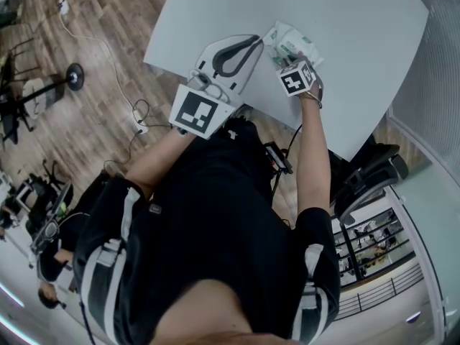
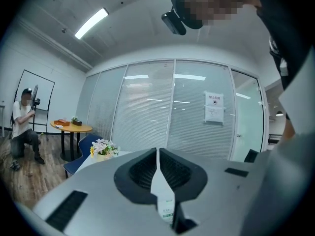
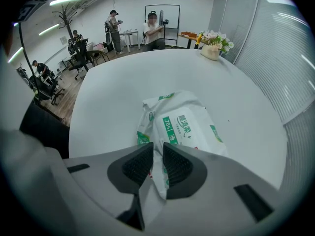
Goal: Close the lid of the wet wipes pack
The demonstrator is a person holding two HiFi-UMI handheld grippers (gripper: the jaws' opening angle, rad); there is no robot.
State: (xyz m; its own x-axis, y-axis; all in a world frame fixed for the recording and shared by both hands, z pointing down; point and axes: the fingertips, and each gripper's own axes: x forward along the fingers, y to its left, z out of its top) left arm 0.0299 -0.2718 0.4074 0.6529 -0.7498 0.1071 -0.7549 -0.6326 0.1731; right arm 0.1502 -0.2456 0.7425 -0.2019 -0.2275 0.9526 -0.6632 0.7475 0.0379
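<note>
The wet wipes pack (image 1: pixel 290 43), white with green print, lies on the white table (image 1: pixel 359 63) near its front edge. My right gripper (image 1: pixel 293 63) points steeply down over the pack's near end. In the right gripper view the pack (image 3: pixel 189 124) stretches away from the jaws, and the right gripper (image 3: pixel 157 149) is shut on a white fold of its near edge. My left gripper (image 1: pixel 257 42) reaches level to the pack's left end. In the left gripper view the left gripper (image 2: pixel 157 154) is shut on a thin white strip of the pack (image 2: pixel 166 198) with a green label. I cannot see the lid.
A vase of flowers (image 3: pixel 212 44) stands at the table's far side, also in the left gripper view as flowers (image 2: pixel 101 149). A glass wall with blinds (image 2: pixel 172 107) runs behind. Several people stand in the room beyond. A dark office chair (image 1: pixel 366 178) is to the right of the person's body.
</note>
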